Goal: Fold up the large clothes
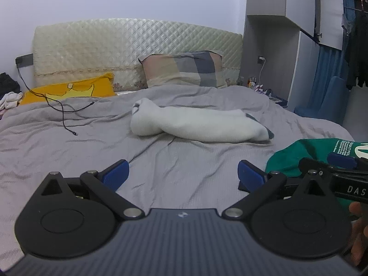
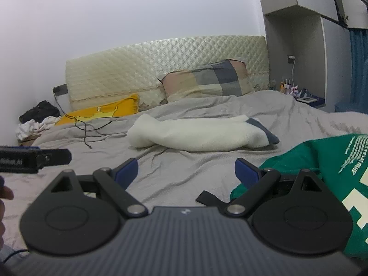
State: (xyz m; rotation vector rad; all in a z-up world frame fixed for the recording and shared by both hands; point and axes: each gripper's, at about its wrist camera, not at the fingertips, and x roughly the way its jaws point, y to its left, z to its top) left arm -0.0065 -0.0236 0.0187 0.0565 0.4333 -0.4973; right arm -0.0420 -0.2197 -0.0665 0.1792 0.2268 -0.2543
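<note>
**bedfold_q:** Over on the far left, by the wall, I can see a dark heap and some white laundry (image 2: 34, 126), then a yellow pillow (image 1: 69, 90) with a thin black cable (image 1: 61, 110) trailing off it onto the grey bedsheet (image 1: 184, 168). What's past that?

**lurker42:** Middle of the bed is a rolled-up white blanket (image 1: 197, 124) with a dark grey edge at its right end, lying crosswise on the sheet. Behind it a plaid pillow (image 1: 184, 70) leans on the quilted cream headboard (image 1: 126, 46).

**bedfold_q:** And the grippers?

**lurker42:** Left gripper (image 1: 182, 174) has its blue fingers spread wide with nothing between them, just bare sheet under it. Right gripper (image 2: 186, 172) is the same, jaws wide apart and holding nothing. Its right finger sits just at the edge of the green t-shirt (image 2: 310, 165), but I can't tell if it actually touches the fabric. A short black strap (image 2: 208, 199) lies on the sheet just under it.

**bedfold_q:** So where's the shirt exactly?

**lurker42:** Near right part of the bed, crumpled, with white print showing. In the left wrist view the right gripper is sitting over it. Further right there's a nightstand with small bottles (image 2: 287, 85), then blue curtains (image 1: 326, 73).
</note>
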